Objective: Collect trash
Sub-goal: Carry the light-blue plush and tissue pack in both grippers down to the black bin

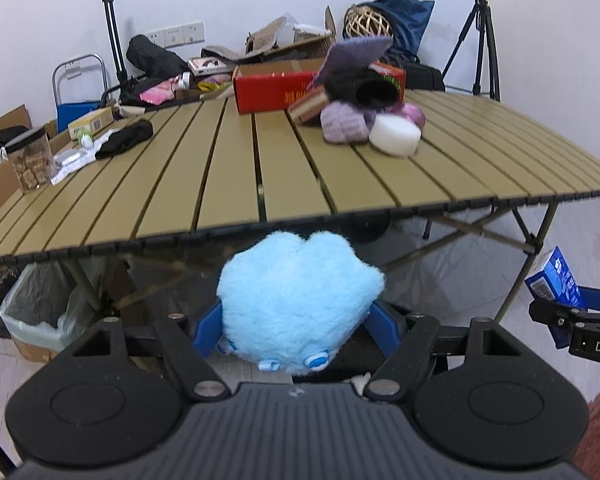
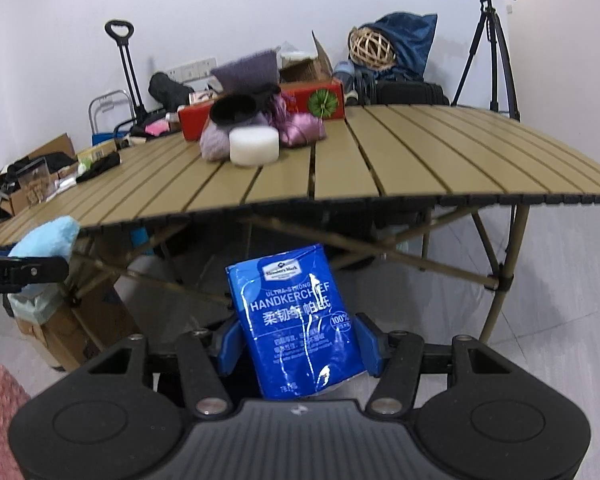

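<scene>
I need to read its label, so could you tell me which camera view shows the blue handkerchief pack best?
The right wrist view: the handkerchief pack sits centred between the right gripper fingers, printed face readable. The left wrist view catches only its corner at the right edge.

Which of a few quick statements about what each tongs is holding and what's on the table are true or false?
1. The left tongs grip a fluffy light-blue plush. True.
2. The right tongs hold a red box. False: they hold a blue handkerchief pack.
3. A white round sponge lies on the slatted table. True.
4. The lined bin stands on the table. False: it stands on the floor under the table's left end.
</scene>
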`<act>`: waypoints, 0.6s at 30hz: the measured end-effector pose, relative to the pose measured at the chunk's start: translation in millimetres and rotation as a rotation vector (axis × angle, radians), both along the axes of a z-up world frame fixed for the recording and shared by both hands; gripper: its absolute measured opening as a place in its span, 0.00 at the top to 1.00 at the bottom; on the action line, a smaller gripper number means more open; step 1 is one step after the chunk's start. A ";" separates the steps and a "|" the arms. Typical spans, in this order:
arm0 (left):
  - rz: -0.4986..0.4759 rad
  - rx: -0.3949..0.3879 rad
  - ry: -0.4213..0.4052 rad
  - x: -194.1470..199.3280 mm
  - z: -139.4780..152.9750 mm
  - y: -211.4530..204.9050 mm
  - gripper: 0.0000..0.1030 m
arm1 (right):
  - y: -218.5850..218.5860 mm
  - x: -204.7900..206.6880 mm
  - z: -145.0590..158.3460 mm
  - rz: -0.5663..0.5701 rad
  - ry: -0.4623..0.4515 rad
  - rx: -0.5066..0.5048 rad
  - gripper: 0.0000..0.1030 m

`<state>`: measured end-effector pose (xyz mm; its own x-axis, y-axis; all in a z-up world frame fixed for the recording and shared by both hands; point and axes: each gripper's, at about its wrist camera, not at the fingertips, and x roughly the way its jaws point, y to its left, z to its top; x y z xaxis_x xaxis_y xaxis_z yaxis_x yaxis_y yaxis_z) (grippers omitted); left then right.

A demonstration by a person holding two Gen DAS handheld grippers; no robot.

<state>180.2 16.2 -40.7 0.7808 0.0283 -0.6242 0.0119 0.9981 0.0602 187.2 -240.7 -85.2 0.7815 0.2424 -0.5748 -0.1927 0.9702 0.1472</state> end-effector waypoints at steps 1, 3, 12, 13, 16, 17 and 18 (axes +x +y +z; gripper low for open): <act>0.000 0.001 0.009 -1.8 -3.3 0.3 0.27 | 0.4 -1.4 -2.5 0.001 0.010 -0.003 0.45; -0.001 0.006 0.026 -4.9 -9.7 1.0 0.27 | 1.3 -3.6 -6.7 0.004 0.027 -0.008 0.45; -0.001 0.031 0.112 -16.0 -44.8 2.2 0.27 | 7.5 -10.0 -27.5 0.021 0.108 -0.034 0.45; 0.000 0.031 0.125 -16.8 -49.1 2.8 0.27 | 8.0 -10.3 -29.7 0.022 0.117 -0.037 0.45; 0.006 0.034 0.159 -18.3 -59.8 4.4 0.27 | 9.1 -10.7 -36.2 0.024 0.143 -0.044 0.45; 0.008 0.036 0.172 -18.7 -64.0 4.9 0.27 | 9.5 -10.0 -38.7 0.025 0.156 -0.046 0.45; 0.010 0.037 0.181 -18.6 -66.8 5.6 0.27 | 9.5 -9.4 -41.3 0.026 0.166 -0.048 0.45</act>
<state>161.6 21.7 -107.5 0.6552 0.0609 -0.7530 0.0161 0.9954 0.0945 177.8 -231.2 -126.5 0.6685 0.2303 -0.7072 -0.1945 0.9719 0.1327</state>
